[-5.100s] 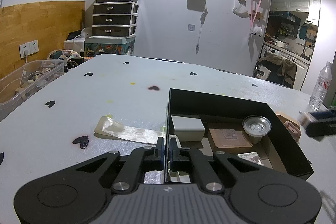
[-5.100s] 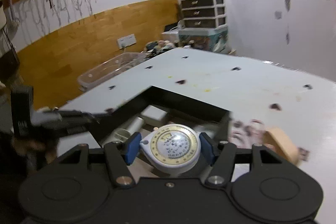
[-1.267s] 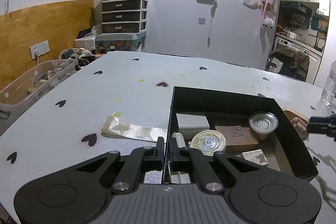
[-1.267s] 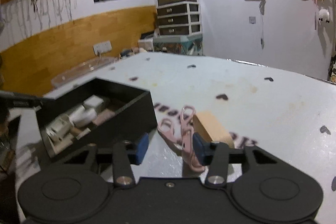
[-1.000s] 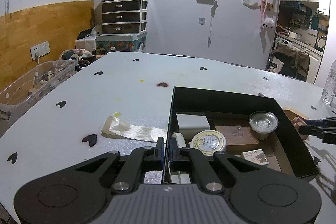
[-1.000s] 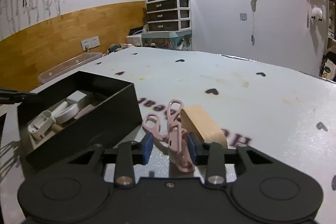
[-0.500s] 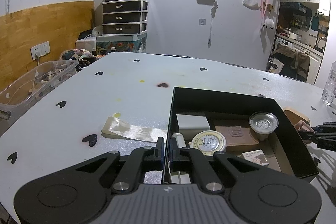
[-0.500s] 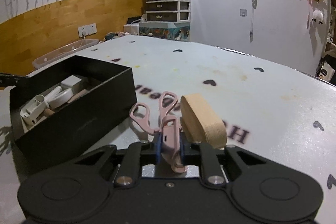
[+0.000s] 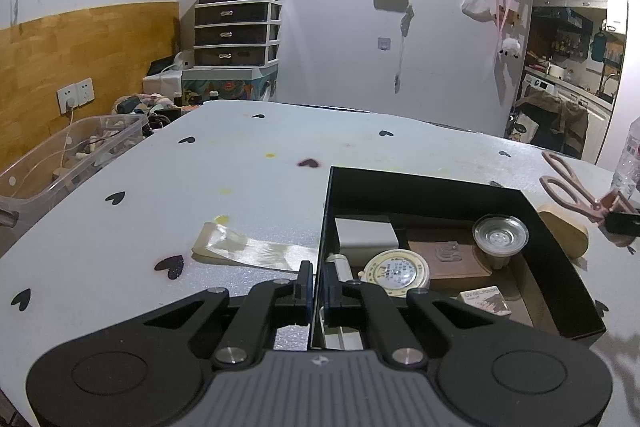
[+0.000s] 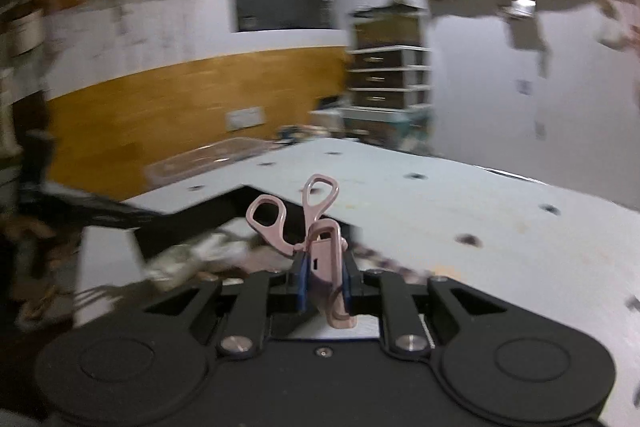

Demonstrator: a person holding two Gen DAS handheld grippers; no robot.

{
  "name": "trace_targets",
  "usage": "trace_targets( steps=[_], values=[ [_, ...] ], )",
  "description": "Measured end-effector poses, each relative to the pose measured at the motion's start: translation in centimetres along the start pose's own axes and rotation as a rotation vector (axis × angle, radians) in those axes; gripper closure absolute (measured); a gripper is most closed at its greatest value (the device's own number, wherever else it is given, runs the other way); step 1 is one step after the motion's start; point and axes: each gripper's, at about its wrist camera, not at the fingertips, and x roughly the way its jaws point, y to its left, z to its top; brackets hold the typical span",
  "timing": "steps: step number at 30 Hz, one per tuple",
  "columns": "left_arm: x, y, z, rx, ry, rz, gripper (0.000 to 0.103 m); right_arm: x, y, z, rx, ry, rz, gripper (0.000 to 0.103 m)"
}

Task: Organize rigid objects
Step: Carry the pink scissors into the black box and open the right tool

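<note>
My left gripper (image 9: 316, 275) is shut on the near left wall of the black box (image 9: 420, 183). In the box lie a white block (image 9: 366, 237), a round tape measure (image 9: 396, 269), a brown pad (image 9: 444, 259), a metal strainer cup (image 9: 500, 233) and a small card (image 9: 484, 301). My right gripper (image 10: 324, 279) is shut on a pink eyelash curler (image 10: 320, 227), handles pointing up, held in the air. From the left wrist view the curler (image 9: 568, 183) hangs above the box's right side, over a wooden oval block (image 9: 564, 233). The right wrist view is blurred.
A strip of clear film (image 9: 248, 247) lies on the white table left of the box. A clear plastic bin (image 9: 60, 163) stands off the table's left edge. A water bottle (image 9: 630, 163) is at the far right. Drawers and a tank stand against the back wall.
The right gripper closed on the pink curler beside the wooden block, then lifted it off the table and swung towards the box. The left gripper kept still on the box wall.
</note>
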Motion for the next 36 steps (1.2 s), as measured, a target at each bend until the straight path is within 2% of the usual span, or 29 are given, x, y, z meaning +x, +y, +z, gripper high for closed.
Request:
trace_targets(
  steps=[8,14,17,23,25,26,27,34,36],
  values=[
    [0.0,0.3,-0.1,-0.003,-0.01,-0.021,0.099,3.8,3.1,1.4,-0.113,0.16,0.162,0.086],
    [0.0,0.7,-0.2,-0.013,-0.018,-0.039,0.099,6.5,4.3,2.7,-0.142,0.217,0.25,0.086],
    [0.0,0.9,-0.3,-0.013,-0.022,-0.047,0.099,7.6,5.4,2.7,-0.169,0.263,0.268,0.086],
    [0.1,1.2,-0.4,-0.018,-0.028,-0.068,0.099,8.9,6.1,2.5,-0.174,0.38,0.234,0.086],
    [0.1,1.2,-0.5,-0.017,-0.031,-0.071,0.099,9.0,6.0,2.6,-0.144,0.414,0.242,0.082],
    [0.1,1.3,-0.5,-0.017,-0.033,-0.073,0.099,9.0,6.0,2.7,-0.127,0.422,0.243,0.071],
    [0.1,1.3,-0.5,-0.018,-0.034,-0.075,0.099,8.9,5.9,2.8,-0.115,0.427,0.231,0.066],
    [0.1,1.4,-0.7,-0.02,-0.039,-0.081,0.099,7.9,4.9,3.6,-0.027,0.447,0.183,0.052],
    [0.1,1.4,-0.7,-0.021,-0.039,-0.081,0.099,7.3,4.7,3.8,-0.009,0.438,0.182,0.04]
  ],
)
